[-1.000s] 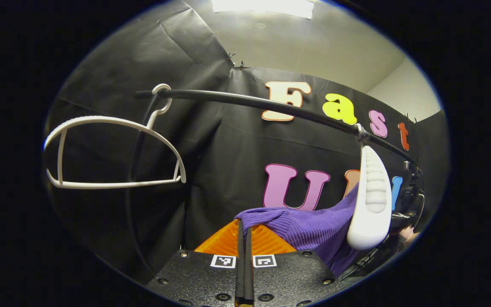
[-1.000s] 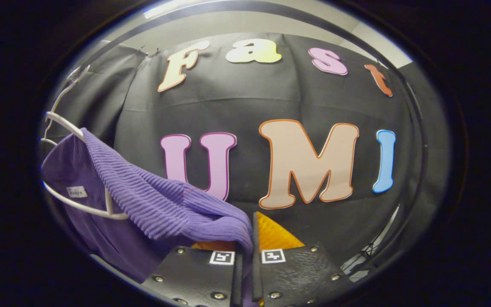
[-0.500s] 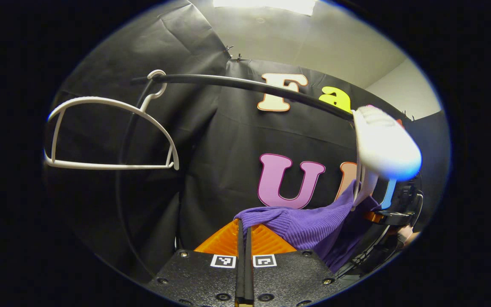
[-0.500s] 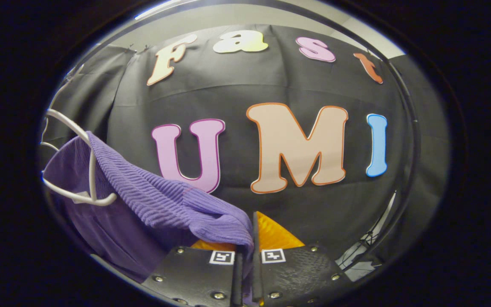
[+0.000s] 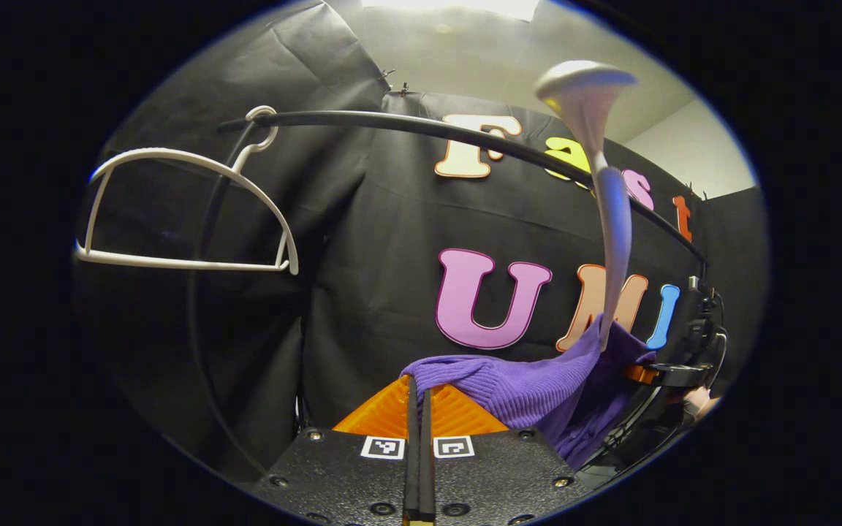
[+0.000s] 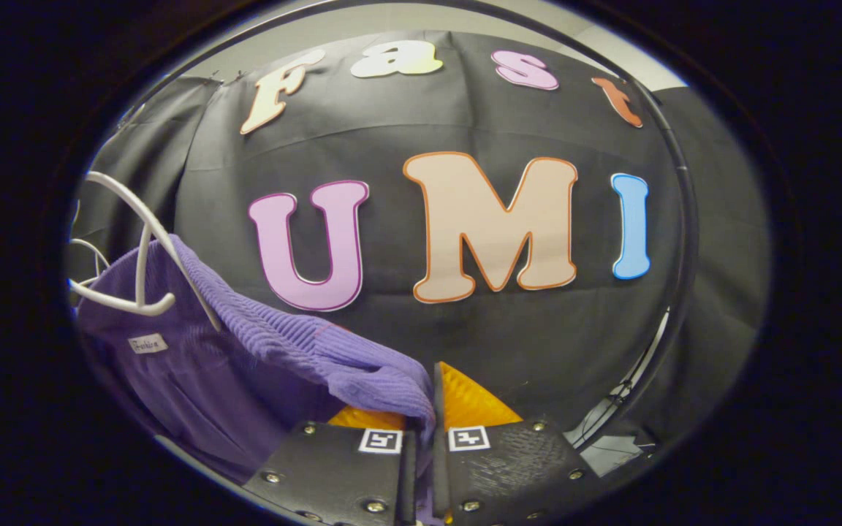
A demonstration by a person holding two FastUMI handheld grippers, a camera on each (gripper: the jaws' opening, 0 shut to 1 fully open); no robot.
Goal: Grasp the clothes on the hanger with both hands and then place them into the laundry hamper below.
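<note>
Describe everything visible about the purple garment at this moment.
The purple garment is a ribbed knit, soft and limp, with a small white label sewn inside. It hangs stretched between the two tools: the left tool is shut on one edge, the right tool on another, and the cloth sags between them. A white hanger is tilted, its arm caught in the fabric's upper fold. In the left gripper view the cloth drapes rightward to that hanger's arm.

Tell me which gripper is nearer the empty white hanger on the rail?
Left. The empty hanger hangs up and left of the left gripper. The right gripper is farther along the rail, past the purple sweater.
</note>
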